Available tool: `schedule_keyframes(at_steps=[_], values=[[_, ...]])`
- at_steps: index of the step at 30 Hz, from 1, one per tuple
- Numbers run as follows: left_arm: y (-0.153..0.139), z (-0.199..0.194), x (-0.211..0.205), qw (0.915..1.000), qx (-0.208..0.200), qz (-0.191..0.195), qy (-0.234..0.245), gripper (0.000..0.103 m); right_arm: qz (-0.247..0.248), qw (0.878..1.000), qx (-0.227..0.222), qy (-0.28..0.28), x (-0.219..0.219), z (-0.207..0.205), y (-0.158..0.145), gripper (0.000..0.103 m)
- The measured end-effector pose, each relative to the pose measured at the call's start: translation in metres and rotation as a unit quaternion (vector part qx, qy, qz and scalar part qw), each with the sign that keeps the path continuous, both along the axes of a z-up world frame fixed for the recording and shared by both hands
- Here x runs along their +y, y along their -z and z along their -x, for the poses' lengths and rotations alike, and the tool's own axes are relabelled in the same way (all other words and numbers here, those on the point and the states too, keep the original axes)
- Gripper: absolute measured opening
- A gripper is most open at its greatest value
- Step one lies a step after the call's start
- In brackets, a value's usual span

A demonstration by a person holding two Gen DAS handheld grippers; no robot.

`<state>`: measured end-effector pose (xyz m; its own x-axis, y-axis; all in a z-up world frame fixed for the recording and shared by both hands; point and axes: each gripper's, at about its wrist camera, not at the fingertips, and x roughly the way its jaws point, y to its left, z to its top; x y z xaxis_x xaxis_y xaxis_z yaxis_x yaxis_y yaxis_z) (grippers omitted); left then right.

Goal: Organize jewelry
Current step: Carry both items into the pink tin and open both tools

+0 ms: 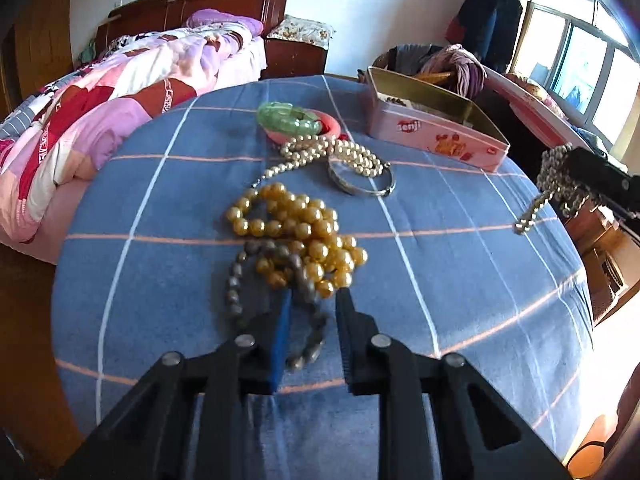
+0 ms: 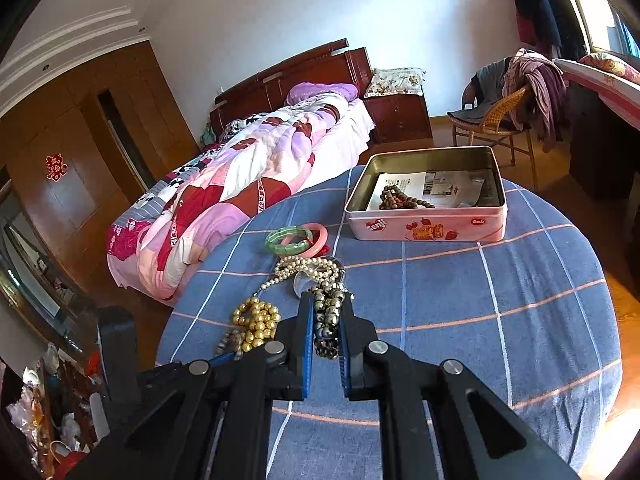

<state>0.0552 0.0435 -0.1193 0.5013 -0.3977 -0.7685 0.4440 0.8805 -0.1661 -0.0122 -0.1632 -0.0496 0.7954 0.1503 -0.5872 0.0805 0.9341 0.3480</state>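
Pink tin (image 2: 426,229) holding brown beads (image 2: 400,199), papers (image 2: 440,188)

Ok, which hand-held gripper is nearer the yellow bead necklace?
Left. The left hand-held gripper sits open right at the yellow bead necklace; the right hand-held gripper is off to its side, shut on a silver bead strand.
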Motion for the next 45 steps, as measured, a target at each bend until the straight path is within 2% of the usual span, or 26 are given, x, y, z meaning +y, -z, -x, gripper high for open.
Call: schedule_keyframes(at_steps=[1, 5, 10, 15, 23, 30, 33, 39, 45], values=[[-0.001, 0.0, 0.003, 1.0, 0.001, 0.002, -0.002, 0.01, -0.001, 1.0, 0.002, 0.001, 0.0, 0.0, 0.001, 0.01], [-0.013, 0.003, 0.022, 0.999, -0.002, 0.045, -0.004, 0.01, -0.003, 1.0, -0.002, 0.002, -0.001, 0.001, -0.001, 0.01], [-0.032, 0.011, 0.044, 0.9966, -0.019, 0.077, -0.018, 0.01, -0.005, 1.0, -0.007, 0.003, -0.003, 0.0, -0.004, 0.01], [-0.054, 0.013, 0.044, 0.9919, -0.037, 0.12, -0.02, 0.01, -0.006, 1.0, -0.014, 0.001, -0.005, 0.0, -0.009, 0.01], [-0.103, 0.011, 0.0, 0.984, -0.094, 0.145, 0.042, 0.01, 0.017, 0.998, -0.055, 0.022, -0.03, -0.003, -0.04, 0.01], [-0.138, -0.019, -0.055, 0.973, -0.134, 0.168, 0.083, 0.01, 0.04, 0.993, -0.093, 0.056, -0.067, -0.033, -0.07, 0.01], [-0.138, -0.04, -0.081, 0.971, -0.14, 0.173, 0.088, 0.01, 0.051, 0.991, -0.095, 0.075, -0.086, -0.052, -0.074, 0.01], [-0.12, -0.085, -0.119, 0.9768, -0.124, 0.159, 0.073, 0.01, 0.05, 0.991, -0.074, 0.096, -0.118, -0.103, -0.057, 0.01], [-0.095, -0.111, -0.154, 0.9824, -0.101, 0.142, 0.068, 0.01, 0.043, 0.994, -0.017, 0.104, -0.141, -0.157, -0.009, 0.01]])
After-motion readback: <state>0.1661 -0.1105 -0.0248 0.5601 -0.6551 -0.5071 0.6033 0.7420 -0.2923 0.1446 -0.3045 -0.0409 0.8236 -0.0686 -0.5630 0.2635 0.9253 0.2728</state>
